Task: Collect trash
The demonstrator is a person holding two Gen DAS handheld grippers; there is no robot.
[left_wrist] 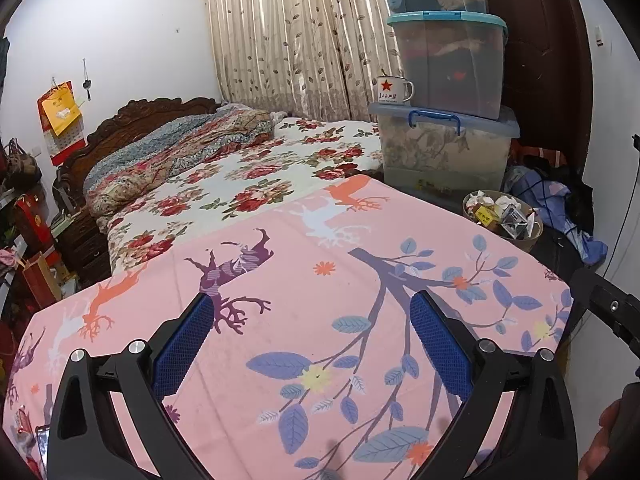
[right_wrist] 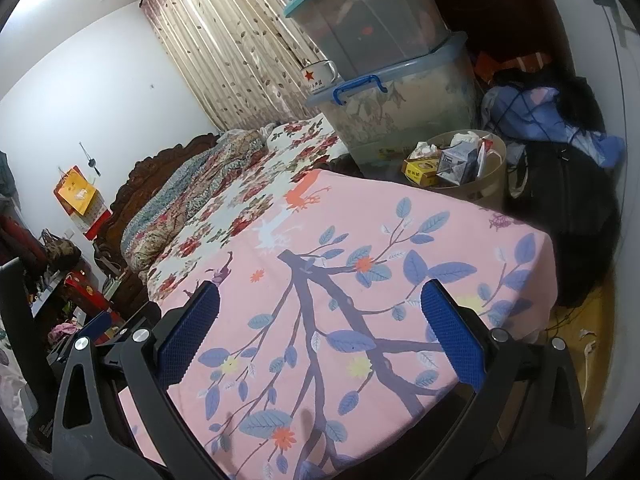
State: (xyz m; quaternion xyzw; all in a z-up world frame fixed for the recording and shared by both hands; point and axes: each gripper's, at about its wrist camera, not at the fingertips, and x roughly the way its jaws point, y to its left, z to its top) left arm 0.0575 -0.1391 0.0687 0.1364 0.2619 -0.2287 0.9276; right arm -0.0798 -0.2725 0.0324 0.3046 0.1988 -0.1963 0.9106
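Both spread and empty: left gripper and right gripper, poised over pink leaf-printed tabletop cloth. Trash already heaped in round beige bin beyond the far edge, likely for collection.

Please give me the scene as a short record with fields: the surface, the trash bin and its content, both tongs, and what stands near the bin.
surface: pink sheet with deer and leaf print, no loose trash visible on it
trash bin: round bin beyond the far right corner, full of boxes and crumpled paper
left tongs: open, empty, over the sheet
right tongs: open, empty, over the sheet
near bin: stacked storage boxes, enamel mug on the lowest lid
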